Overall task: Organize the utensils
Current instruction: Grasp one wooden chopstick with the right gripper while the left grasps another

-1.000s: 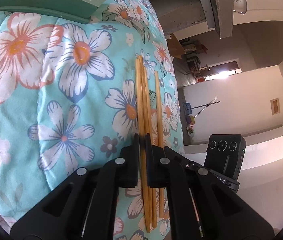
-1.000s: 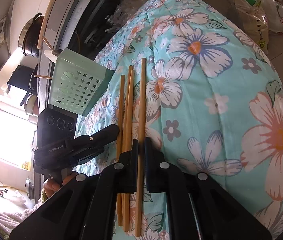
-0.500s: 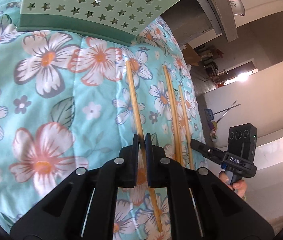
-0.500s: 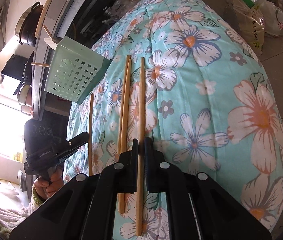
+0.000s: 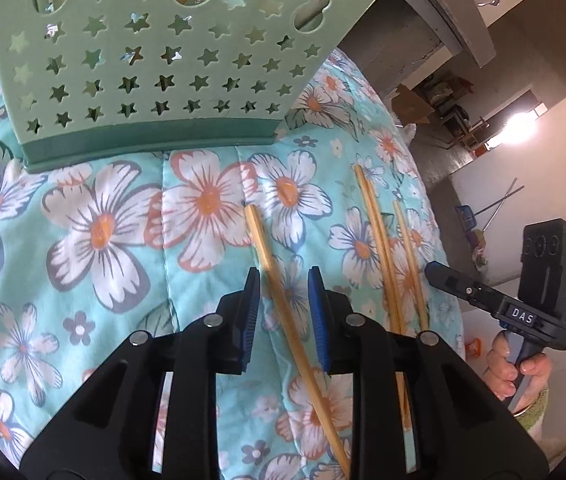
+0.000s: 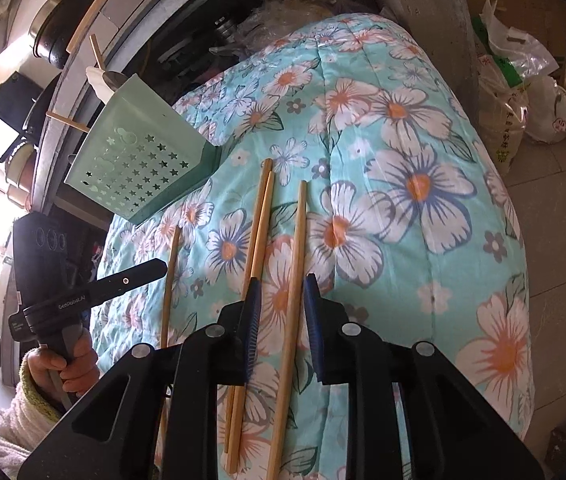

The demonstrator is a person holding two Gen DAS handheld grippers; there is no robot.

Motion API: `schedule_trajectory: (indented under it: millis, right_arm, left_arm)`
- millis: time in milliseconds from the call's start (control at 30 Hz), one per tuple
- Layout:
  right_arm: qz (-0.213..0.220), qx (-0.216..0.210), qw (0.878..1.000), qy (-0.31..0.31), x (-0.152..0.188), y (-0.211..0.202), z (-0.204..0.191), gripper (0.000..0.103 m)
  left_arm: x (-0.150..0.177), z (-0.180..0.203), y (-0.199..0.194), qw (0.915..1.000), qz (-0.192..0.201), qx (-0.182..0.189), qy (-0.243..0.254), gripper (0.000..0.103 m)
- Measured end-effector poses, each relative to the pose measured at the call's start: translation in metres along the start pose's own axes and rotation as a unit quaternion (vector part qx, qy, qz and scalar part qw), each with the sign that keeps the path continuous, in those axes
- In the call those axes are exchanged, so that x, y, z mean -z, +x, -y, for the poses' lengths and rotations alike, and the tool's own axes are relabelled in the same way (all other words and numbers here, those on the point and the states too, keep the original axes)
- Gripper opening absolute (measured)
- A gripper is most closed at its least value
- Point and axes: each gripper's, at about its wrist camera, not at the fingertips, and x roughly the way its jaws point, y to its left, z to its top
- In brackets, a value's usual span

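The left gripper [image 5: 283,280] hangs above a quilted turquoise blanket printed with white and orange flowers [image 5: 95,232]; its jaws are opening, and a pale wooden chopstick [image 5: 279,288] runs between the blue pads without either pad pressing on it — it lies slantwise on the cloth. To the right of it three more wooden chopsticks [image 5: 379,248] lie close together on the blanket, roughly parallel. A mint-green plastic utensil basket pierced with star-shaped holes [image 5: 155,60] stands at the far edge of the cloth, with a wooden stick showing through one of its upper openings.

The right gripper [image 6: 281,288] is likewise opening; a single wooden chopstick [image 6: 297,264] lies on the blanket in the gap, nearer the right pad but not pinched; a touching pair of chopsticks [image 6: 259,220] passes just under the left finger. In this view the fourth chopstick sits further left, near the other handle, which a hand [image 6: 69,364] in a pale towelling sleeve grips; the green basket stands beyond, tilted, with sticks poking out of its top.
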Motion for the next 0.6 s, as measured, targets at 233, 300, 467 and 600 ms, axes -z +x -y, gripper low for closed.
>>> schedule_trajectory:
  millis: [233,300,467,600]
  right_arm:
    - [0.008,0.045,0.999,-0.024,-0.012,0.016,-0.006,0.022]
    - [0.01,0.053,0.998,-0.03,-0.015,0.021,-0.007,0.022]
    - [0.012,0.067,0.997,-0.04,-0.02,0.032,-0.009,0.019]
    - [0.019,0.071,0.997,-0.035,-0.02,0.032,-0.008,0.009]
  left_arm:
    - [-0.009,0.0,0.015,0.9993,-0.001,-0.035,0.008,0.022]
    - [-0.009,0.001,0.017,0.9991,0.003,-0.04,0.012,0.022]
    - [-0.006,0.003,0.019,0.9984,0.014,-0.05,0.024,0.018]
    - [-0.003,-0.001,0.017,0.9985,0.02,-0.049,0.013,0.011]
